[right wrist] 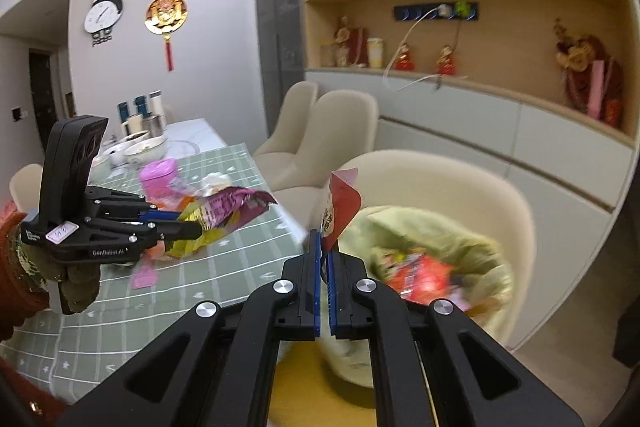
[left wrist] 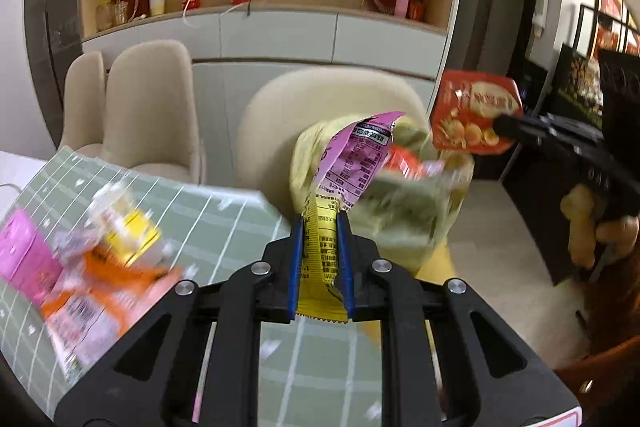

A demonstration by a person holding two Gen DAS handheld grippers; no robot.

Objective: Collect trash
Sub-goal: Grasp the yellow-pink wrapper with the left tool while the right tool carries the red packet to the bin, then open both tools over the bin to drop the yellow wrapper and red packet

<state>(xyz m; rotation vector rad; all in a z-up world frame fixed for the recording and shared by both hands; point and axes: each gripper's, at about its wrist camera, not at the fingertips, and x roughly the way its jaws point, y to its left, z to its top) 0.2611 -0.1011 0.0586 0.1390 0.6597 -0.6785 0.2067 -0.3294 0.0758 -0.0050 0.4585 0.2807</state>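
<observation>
My left gripper (left wrist: 322,223) is shut on a pink and yellow snack wrapper (left wrist: 352,155), held above the table's corner. The right wrist view shows that same left gripper (right wrist: 192,223) and its wrapper (right wrist: 228,211) from the side. My right gripper (right wrist: 325,239) is shut on a red wrapper (right wrist: 340,203). In the left wrist view the right gripper (left wrist: 500,125) holds the red wrapper (left wrist: 476,111) over a pale yellow-green trash bag (left wrist: 400,211). The bag (right wrist: 432,259) sits open on a beige chair (right wrist: 460,179) with several wrappers inside.
A green checked tablecloth (left wrist: 224,219) carries more trash: a pink box (left wrist: 24,259), an orange wrapper (left wrist: 108,279) and a yellow packet (left wrist: 132,235). Bowls and cups (right wrist: 136,147) stand at the table's far end. Two more beige chairs (right wrist: 320,139) and a shelf cabinet (right wrist: 480,115) lie beyond.
</observation>
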